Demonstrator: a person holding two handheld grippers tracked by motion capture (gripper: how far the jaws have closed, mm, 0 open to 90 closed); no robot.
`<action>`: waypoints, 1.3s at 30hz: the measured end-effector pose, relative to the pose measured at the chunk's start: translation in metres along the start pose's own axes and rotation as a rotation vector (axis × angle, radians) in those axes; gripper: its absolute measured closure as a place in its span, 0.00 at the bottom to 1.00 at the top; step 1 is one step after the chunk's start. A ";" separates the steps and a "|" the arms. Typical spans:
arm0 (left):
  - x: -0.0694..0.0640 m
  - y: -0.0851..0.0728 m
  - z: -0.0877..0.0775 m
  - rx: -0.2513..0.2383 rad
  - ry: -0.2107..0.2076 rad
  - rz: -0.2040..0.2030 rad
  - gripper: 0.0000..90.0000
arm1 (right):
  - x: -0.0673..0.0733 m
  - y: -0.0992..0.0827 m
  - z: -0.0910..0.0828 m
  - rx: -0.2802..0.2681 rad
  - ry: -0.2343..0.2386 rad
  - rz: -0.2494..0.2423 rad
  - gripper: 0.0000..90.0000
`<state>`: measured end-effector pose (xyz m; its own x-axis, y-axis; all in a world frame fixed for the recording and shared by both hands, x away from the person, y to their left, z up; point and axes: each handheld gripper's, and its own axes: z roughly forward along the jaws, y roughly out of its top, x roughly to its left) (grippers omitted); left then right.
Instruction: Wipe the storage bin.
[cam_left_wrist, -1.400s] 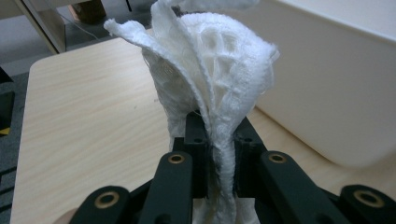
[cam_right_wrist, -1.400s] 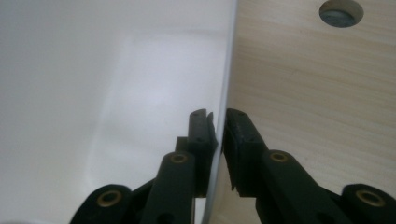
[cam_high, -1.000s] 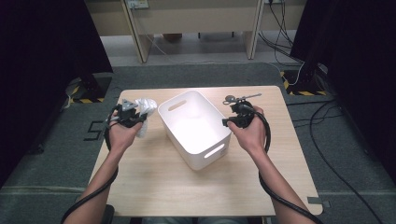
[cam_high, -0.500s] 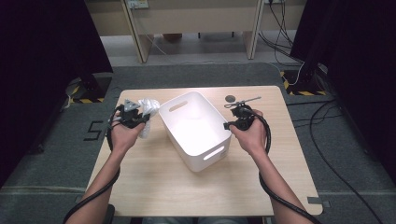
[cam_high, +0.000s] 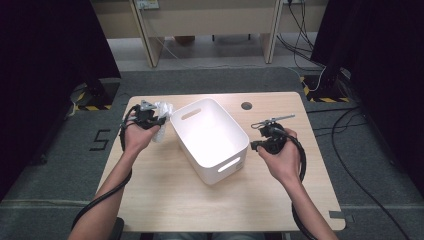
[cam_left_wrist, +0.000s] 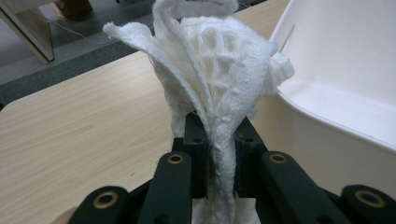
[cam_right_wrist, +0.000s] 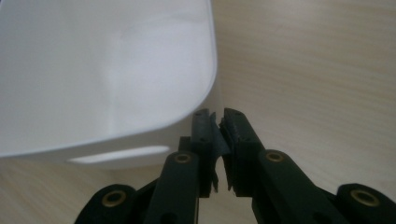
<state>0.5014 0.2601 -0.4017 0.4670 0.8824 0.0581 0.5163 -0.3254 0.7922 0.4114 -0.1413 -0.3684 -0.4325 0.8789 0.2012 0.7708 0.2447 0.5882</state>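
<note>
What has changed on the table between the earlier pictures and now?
The right gripper drew back from the white bin's rim toward the person; its jaws have just been closing, with nothing between them. The left gripper, still shut on the white cloth, shifted slightly toward the bin. The bin stayed put.

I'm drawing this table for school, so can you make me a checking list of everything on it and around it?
Surface: light wooden table, with a round hole near its far edge.
Job's things: white plastic bin in the middle, nothing seen inside; white lacy cloth beside its left wall.
Clutter: nothing seen.
Grippers: left gripper shut on the cloth; right gripper has just been closing, its fingers together with nothing between them, next to the bin's corner.
Cables: a black cable trails from each gripper; more cables lie on the floor at far right.
Surroundings: grey carpet, wooden furniture legs behind, black curtains at both sides.
</note>
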 end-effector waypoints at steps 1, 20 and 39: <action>-0.001 0.000 0.000 0.002 -0.012 0.004 0.88 | 0.001 -0.003 0.003 0.013 0.009 0.000 0.93; -0.041 -0.003 -0.012 -0.012 -0.110 0.163 0.88 | -0.035 0.034 0.028 -0.026 -0.219 0.105 0.82; -0.062 -0.016 -0.028 -0.067 -0.093 0.179 0.87 | -0.008 0.033 0.014 -0.082 -0.197 0.223 0.64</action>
<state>0.4440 0.2201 -0.4011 0.6128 0.7764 0.1475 0.3715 -0.4477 0.8133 0.4467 -0.1345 -0.3614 -0.1512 0.9717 0.1814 0.7931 0.0097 0.6090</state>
